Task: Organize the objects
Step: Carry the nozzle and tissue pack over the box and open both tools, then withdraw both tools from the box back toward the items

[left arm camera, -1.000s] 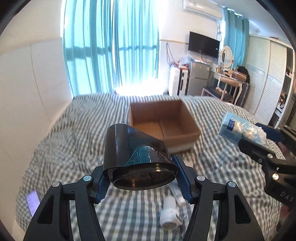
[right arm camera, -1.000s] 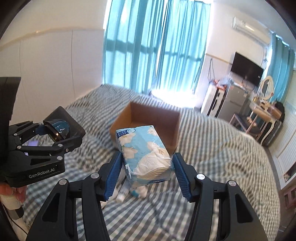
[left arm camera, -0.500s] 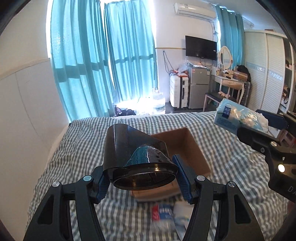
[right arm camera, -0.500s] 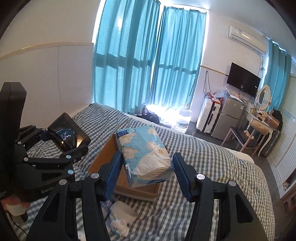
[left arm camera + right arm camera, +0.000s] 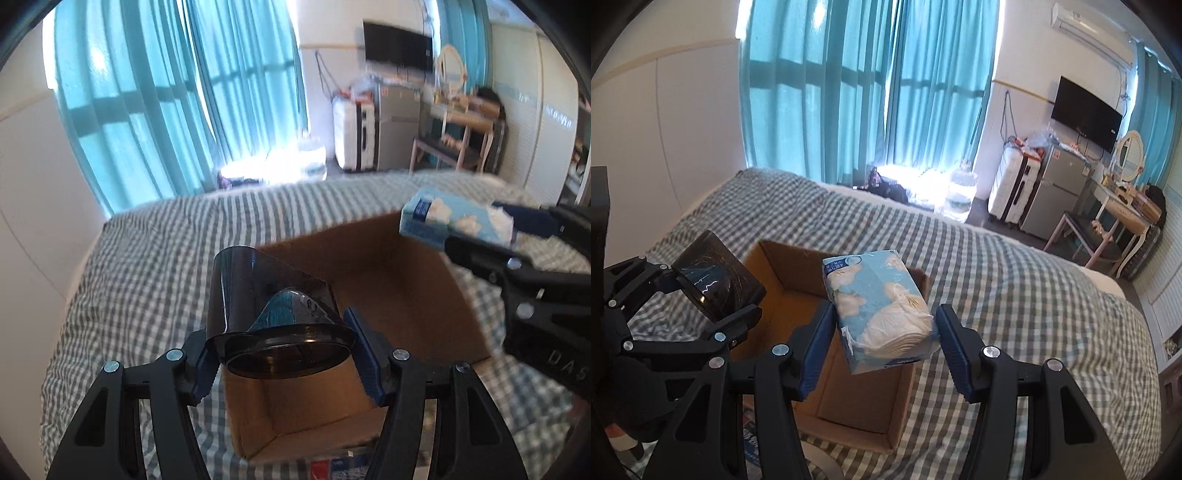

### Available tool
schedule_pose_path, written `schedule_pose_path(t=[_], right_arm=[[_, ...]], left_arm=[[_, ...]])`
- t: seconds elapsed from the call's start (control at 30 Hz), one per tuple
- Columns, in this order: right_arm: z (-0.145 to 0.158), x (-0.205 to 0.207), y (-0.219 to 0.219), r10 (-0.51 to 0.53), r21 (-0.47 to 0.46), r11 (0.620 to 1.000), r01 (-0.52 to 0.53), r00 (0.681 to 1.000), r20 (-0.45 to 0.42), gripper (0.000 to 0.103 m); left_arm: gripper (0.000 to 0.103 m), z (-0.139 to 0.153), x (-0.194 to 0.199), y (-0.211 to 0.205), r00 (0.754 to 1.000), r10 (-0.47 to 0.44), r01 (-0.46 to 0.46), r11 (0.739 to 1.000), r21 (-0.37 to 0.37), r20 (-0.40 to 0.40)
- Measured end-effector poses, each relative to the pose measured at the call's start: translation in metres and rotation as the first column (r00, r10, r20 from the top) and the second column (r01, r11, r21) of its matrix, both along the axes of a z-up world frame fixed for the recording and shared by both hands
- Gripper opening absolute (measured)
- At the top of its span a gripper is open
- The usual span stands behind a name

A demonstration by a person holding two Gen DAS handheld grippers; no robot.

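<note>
My left gripper (image 5: pixel 280 354) is shut on a dark smoked-plastic nozzle piece (image 5: pixel 269 306) with a flat wide mouth, held over the near left part of an open cardboard box (image 5: pixel 399 280). My right gripper (image 5: pixel 882 339) is shut on a light blue tissue pack (image 5: pixel 879 306) printed with white flowers, held above the same box (image 5: pixel 849 380). In the left wrist view the tissue pack (image 5: pixel 454 221) hangs over the box's far right corner. From the right wrist camera the nozzle piece (image 5: pixel 716 280) shows at the left, above the box's left wall.
The box rests on a bed with a grey-and-white checked cover (image 5: pixel 1015 280). Small packets (image 5: pixel 332 465) lie on the cover just in front of the box. Teal curtains (image 5: pixel 849 92), a white suitcase (image 5: pixel 1012 184), a small fridge and a dressing table stand beyond the bed.
Both grippers have travelled forward and down with their loads, from short of the box to over it. The box now fills the lower middle of both views. Neither grip has altered.
</note>
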State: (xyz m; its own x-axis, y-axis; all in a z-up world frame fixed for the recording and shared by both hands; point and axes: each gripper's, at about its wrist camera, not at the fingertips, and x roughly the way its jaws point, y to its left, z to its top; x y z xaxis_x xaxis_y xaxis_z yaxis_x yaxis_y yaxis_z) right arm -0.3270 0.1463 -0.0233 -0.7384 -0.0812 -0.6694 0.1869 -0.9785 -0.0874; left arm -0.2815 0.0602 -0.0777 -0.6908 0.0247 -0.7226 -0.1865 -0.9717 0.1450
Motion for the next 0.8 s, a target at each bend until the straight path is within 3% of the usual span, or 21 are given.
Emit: schedule_pose_path(t=[0.23,0.47,0.5,0.53,0.6,0.63,0.8], right_arm=[[-0.046,-0.033,-0.004,0.007,-0.001,1.000,-0.007,0.998,0.067,0.055],[-0.061,-0.039,-0.014,0.026,-0.002,1.000,-0.026,0.997,0.076,0.058],[-0.061,-0.040,-0.013,0.029,-0.012,1.000,-0.028,0.997,0.073,0.059],[-0.060,-0.040,-0.012,0.028,-0.027,0.999,-0.026,0.998,0.065,0.061],[-0.056,-0.036,-0.005,0.028,-0.078,0.997,-0.023,0.997,0.065,0.068],[-0.053,-0.034,-0.002,0.028,-0.101,0.995,-0.021,0.998,0.062,0.072],[-0.023,-0.013,0.012,-0.002,-0.105,0.994,0.003,1.000,0.017,0.073]], left_arm=[[0.064,-0.043,-0.022,-0.006,0.996,0.004,-0.005,1.000,0.018,0.087],[0.066,-0.054,-0.031,-0.007,0.994,-0.035,0.031,0.999,0.036,0.102],[0.070,-0.053,-0.030,-0.007,0.994,-0.042,0.038,0.998,0.047,0.098],[0.083,-0.052,-0.027,-0.005,0.995,-0.046,0.042,0.998,0.048,0.091],[0.098,-0.047,-0.022,-0.005,0.997,-0.039,0.036,0.999,0.038,0.061],[0.098,-0.042,-0.017,-0.005,0.999,-0.040,0.038,0.999,0.032,0.036],[0.099,-0.021,0.004,-0.003,0.999,-0.036,0.036,0.999,-0.002,0.020]])
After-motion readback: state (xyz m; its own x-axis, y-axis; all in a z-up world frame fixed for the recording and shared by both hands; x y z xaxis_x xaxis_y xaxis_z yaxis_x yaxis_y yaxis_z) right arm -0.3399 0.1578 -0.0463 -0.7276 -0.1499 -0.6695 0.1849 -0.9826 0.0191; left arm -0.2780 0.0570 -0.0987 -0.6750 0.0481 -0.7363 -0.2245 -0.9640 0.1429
